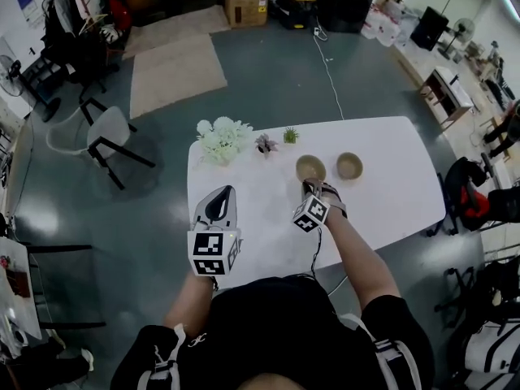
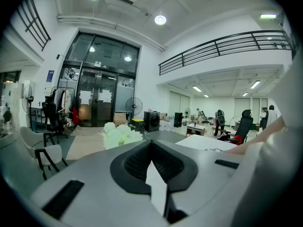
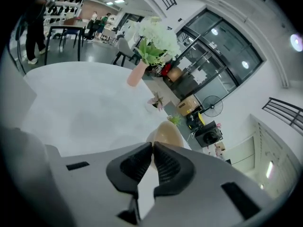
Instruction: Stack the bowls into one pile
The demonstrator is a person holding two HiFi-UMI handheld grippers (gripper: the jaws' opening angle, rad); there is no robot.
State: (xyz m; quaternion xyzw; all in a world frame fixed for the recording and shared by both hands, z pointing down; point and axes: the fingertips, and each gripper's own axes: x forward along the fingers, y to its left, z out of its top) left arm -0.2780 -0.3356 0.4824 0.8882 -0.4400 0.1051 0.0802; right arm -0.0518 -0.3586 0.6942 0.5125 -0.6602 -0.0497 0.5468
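Bowls, 2 of them, stand apart on the white tabletop [image 1: 390,185], not yet stacked.
My right tool [image 1: 313,189] is clenched on the near rim of the left bowl [image 1: 310,167], its pads almost meeting over the thin edge; the right bowl [image 1: 349,166] stands near it, untouched. My left tool [image 1: 221,204] hangs over the tabletop's near left part, clenched with nothing between its pads. White flowers [image 1: 222,139], a small purple plant [image 1: 266,144] and a small green plant [image 1: 290,136] stand at the far edge.
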